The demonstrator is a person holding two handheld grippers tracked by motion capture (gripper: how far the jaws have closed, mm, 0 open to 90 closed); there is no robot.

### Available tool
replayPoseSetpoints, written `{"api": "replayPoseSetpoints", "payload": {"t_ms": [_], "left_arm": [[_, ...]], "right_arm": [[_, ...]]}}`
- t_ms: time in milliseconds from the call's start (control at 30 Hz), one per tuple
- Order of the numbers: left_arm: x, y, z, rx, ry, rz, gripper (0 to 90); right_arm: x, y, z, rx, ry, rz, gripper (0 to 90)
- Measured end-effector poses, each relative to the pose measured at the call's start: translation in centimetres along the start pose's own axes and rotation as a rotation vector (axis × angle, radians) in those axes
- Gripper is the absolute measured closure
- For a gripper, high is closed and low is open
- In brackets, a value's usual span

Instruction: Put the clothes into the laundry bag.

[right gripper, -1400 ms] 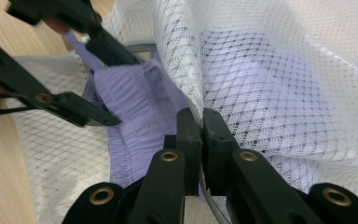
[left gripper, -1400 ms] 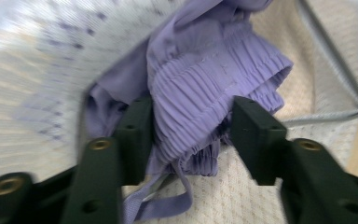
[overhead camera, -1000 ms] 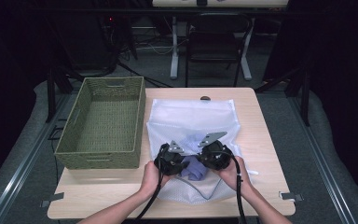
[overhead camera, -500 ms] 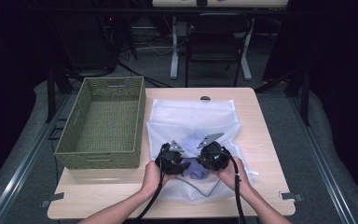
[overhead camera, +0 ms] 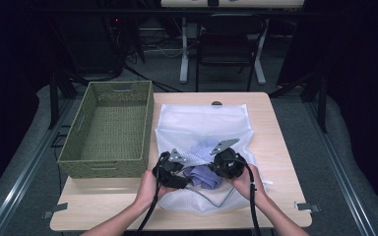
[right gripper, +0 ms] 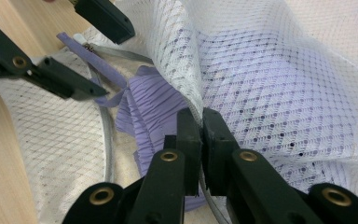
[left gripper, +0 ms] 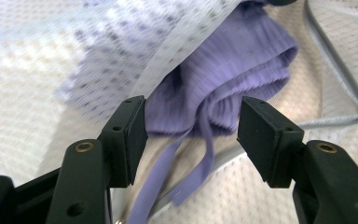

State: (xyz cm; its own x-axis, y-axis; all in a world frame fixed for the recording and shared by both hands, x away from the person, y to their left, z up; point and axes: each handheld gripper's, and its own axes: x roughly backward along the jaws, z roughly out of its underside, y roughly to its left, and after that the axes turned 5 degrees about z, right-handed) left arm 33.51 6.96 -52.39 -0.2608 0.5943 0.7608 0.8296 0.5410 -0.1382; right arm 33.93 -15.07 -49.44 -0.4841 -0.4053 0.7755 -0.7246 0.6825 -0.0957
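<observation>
A white mesh laundry bag [overhead camera: 202, 123] lies on the wooden table [overhead camera: 285, 162], its mouth toward the person. A purple ribbed garment [overhead camera: 204, 175] sits half inside that mouth. In the left gripper view, my left gripper [left gripper: 191, 126] is open. Its jaws have just been opening, and the garment [left gripper: 233, 60] with its dangling straps lies between them, untouched by the pads. My right gripper [right gripper: 200, 126] is shut on the bag's upper mesh edge [right gripper: 270, 79] and holds it lifted above the garment [right gripper: 144, 116]. The left gripper [right gripper: 116, 60] faces it from across the opening.
A green woven basket [overhead camera: 101, 162] stands at the left of the table, close beside the bag. A small dark disc [overhead camera: 216, 103] lies at the table's far edge. A chair [overhead camera: 226, 44] and cables stand on the floor behind.
The left gripper's jaws have spread apart and let go of the purple garment, and that hand has drawn back a little. The right gripper keeps its hold on the mesh.
</observation>
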Motion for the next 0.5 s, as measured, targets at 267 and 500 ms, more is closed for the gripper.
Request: {"api": "replayPoseSetpoints", "payload": {"t_ms": [267,500], "left_arm": [[-2.8,-0.6,0.7,-0.017,0.059,0.023,63.7],[-4.1,-0.7,0.0,-0.005,0.001,0.001,86.0]], "right_arm": [[-0.2,0.2,-0.1,0.003,0.008,-0.003,87.0],[0.0,0.3,-0.2,0.011,0.000,-0.002,87.1]]}}
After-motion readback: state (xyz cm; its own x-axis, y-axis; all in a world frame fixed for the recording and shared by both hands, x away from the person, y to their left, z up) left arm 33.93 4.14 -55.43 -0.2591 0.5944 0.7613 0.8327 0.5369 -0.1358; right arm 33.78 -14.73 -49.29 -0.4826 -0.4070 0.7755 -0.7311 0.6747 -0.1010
